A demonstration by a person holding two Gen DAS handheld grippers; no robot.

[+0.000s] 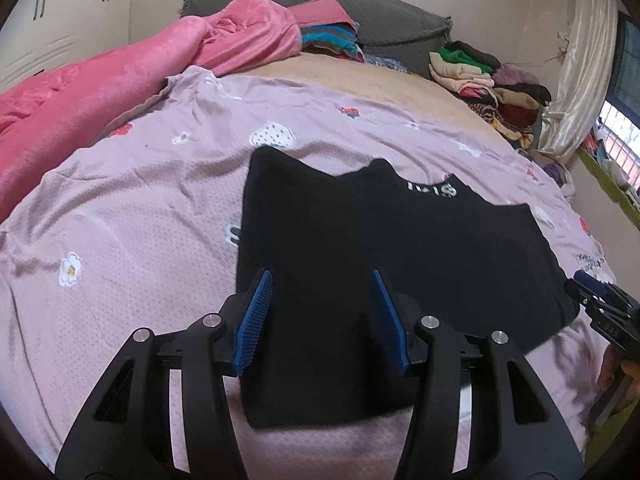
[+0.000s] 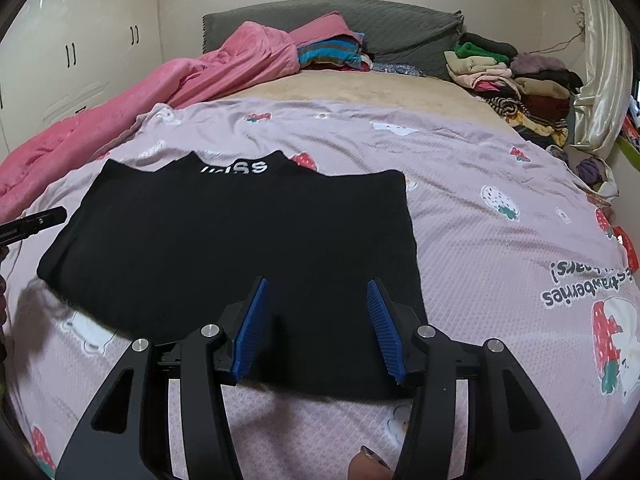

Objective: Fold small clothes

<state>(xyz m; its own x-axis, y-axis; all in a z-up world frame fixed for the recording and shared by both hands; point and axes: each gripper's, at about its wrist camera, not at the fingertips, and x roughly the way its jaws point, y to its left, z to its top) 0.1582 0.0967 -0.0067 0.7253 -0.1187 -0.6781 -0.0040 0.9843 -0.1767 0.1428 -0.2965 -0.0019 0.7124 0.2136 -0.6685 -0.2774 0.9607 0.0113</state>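
Two grippers hang over a black garment (image 1: 384, 256) spread flat on a lilac strawberry-print bedcover (image 1: 132, 208). Seen from its own camera, the left gripper (image 1: 322, 280) has its blue-padded fingers (image 1: 256, 316) spread wide with nothing between them but the dark cloth lying below; its tips sit over the garment's near left part. The right gripper (image 2: 318, 286) is likewise wide apart and grips nothing, poised over the near right part of the same garment (image 2: 224, 240), whose near hem runs just under the fingers.

Ahead of both tools, at the garment's far edge, a collar carries white lettering (image 2: 236, 168), only partly readable.

Off to the right of the left gripper, at the garment's edge, the other tool's black body (image 1: 604, 308) shows; whether it touches the cloth there cannot be told.

Farther ahead and to the left lies a pink blanket (image 1: 80, 96); farther ahead and to the right, a heap of folded clothes (image 2: 512, 80) sits by a pale curtain (image 2: 600, 60).
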